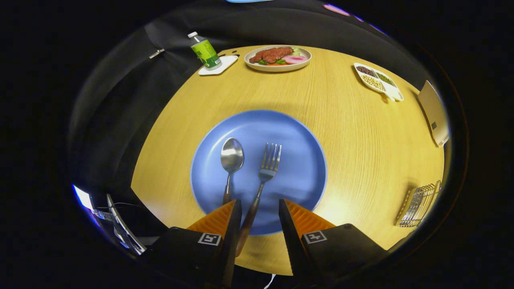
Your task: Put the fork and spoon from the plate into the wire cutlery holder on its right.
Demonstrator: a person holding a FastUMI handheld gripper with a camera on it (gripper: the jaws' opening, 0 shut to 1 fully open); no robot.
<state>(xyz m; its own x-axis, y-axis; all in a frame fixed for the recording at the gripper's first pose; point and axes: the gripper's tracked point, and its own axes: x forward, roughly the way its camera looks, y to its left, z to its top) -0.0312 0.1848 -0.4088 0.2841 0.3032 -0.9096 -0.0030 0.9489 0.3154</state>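
Note:
A blue plate (299, 160) lies on the round wooden table just ahead of my fingers. On it rest a metal spoon (231, 157) and, to its right, a metal fork (269, 162), both with brown handles pointing back toward me. My gripper (260, 206) is open above the plate's near rim. The fork's handle runs between the fingers, close to the left one, and neither finger presses on it. The spoon's handle disappears behind the left fingertip (235, 208). The wire cutlery holder (419, 202) stands at the table's edge, well to the right of the plate.
Beyond the plate, at the far side, sit a plate of food (278, 59), a green-labelled bottle (205, 51) on a white coaster, and a divided white snack dish (377, 80). A tan flat box (434, 112) stands at the right edge. Bare wood separates the plate and the holder.

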